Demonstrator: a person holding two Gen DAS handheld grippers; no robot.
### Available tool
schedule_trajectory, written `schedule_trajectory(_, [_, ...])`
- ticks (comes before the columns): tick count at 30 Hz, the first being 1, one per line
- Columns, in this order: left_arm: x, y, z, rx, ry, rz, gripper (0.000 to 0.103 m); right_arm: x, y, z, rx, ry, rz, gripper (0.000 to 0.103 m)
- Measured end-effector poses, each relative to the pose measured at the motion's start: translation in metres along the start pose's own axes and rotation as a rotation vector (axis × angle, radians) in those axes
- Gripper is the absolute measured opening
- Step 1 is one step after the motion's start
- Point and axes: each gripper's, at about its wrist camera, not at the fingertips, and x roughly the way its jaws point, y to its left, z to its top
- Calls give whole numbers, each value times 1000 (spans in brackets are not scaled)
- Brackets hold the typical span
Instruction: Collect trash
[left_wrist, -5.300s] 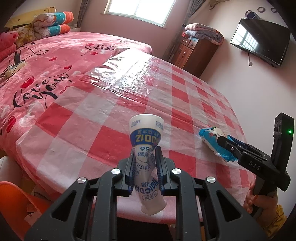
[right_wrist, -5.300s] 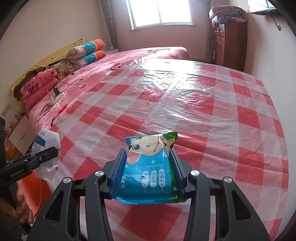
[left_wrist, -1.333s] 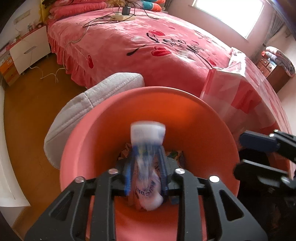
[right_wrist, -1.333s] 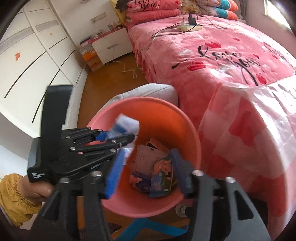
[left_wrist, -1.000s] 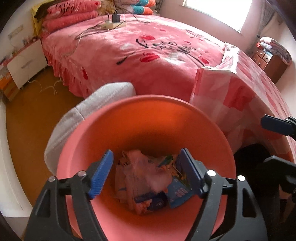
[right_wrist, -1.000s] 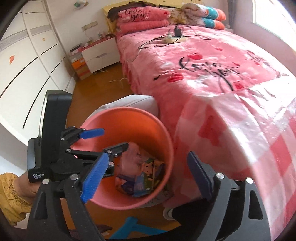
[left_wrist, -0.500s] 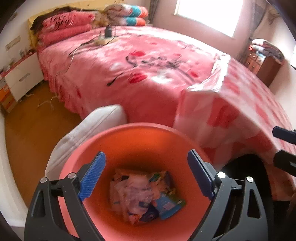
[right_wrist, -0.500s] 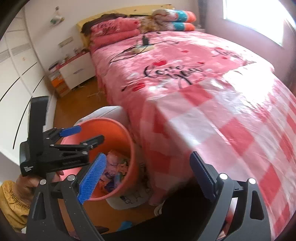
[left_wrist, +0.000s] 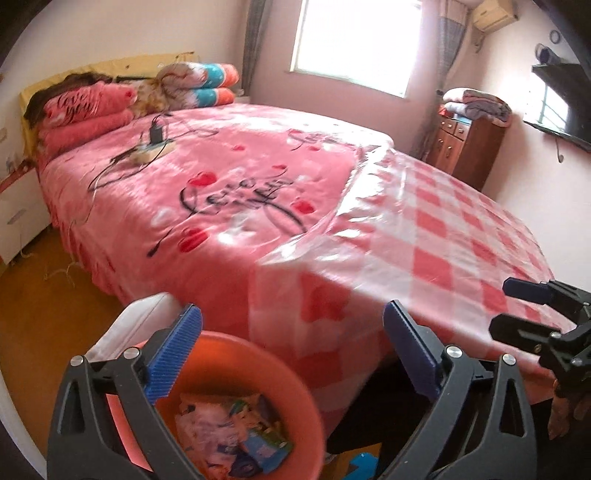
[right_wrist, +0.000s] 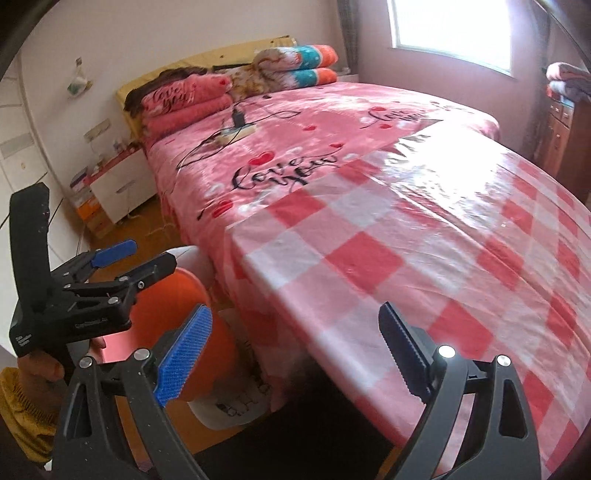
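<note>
The left gripper (left_wrist: 291, 350) is held with its jaws wide apart and empty, having just been opening, above the orange bin (left_wrist: 295, 373), where the wrappers (left_wrist: 229, 435) lie in a heap. The right gripper (right_wrist: 295, 354) is likewise spread wide with nothing between its pads, over the edge of the checked table (right_wrist: 424, 236).

Black frame claws (left_wrist: 291, 347), blue ribbed pads (right_wrist: 183, 356), silver screws; mustard-yellow sleeve (right_wrist: 22, 413).
</note>
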Motion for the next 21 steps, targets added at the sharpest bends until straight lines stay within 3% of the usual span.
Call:
schedule_trajectory(8, [-8, -43, 17, 44, -42, -72, 99, -25, -35, -6, 82, -53, -47, 91])
schedule_trajectory(15, [-18, -80, 29, 83, -125, -141, 99, -50, -71, -12, 159, -107, -100, 91])
schedule_trajectory(21, [-18, -112, 35, 134, -137, -167, 99, -69, -97, -22, 218, -144, -144, 91])
